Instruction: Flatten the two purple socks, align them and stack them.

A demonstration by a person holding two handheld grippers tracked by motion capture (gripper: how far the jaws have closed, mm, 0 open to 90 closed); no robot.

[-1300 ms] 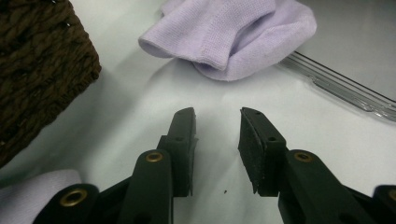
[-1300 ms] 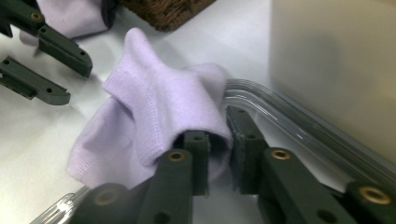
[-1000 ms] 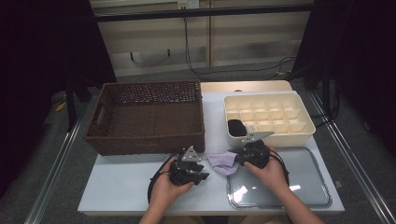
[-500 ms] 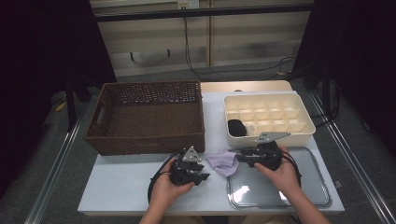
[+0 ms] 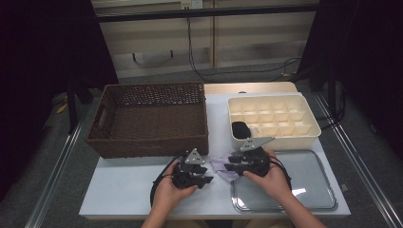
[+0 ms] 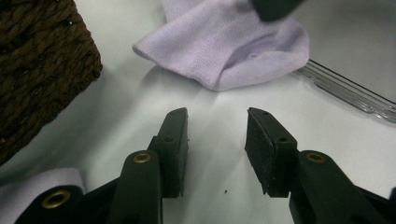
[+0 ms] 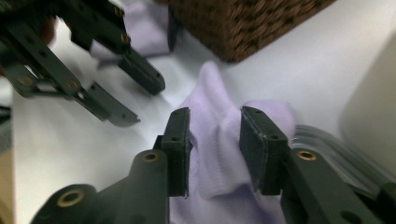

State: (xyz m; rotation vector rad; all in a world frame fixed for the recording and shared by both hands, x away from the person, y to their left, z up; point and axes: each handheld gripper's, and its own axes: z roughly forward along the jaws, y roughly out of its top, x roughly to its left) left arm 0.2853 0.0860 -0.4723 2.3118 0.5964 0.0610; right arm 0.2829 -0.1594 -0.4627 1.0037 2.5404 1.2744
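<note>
Right gripper (image 7: 214, 140) jaws just opening over lilac cloth (image 7: 219, 154), shifted right

Lilac sock (image 7: 219, 154): soft knit cloth, matt. Basket (image 5: 152, 118): rough dark wicker. Tray (image 5: 304, 190): clear glossy plastic.

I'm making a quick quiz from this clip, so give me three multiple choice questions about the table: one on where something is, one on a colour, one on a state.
1. Where does the cloth lie?
A. in the wicker basket
B. on the table between the two claws
C. in the divided box

2. What colour is the cloth?
A. pale lilac
B. red
C. green

3. How does the left claw stand?
A. shut on the cloth
B. shut on the tray
C. open, with nothing between its jaws

Answers:
1 B: the high view shows it beside the clear tray, in front of the wicker basket.
2 A: both gripper views show lilac knit.
3 C: bare table shows in the gap.
</note>
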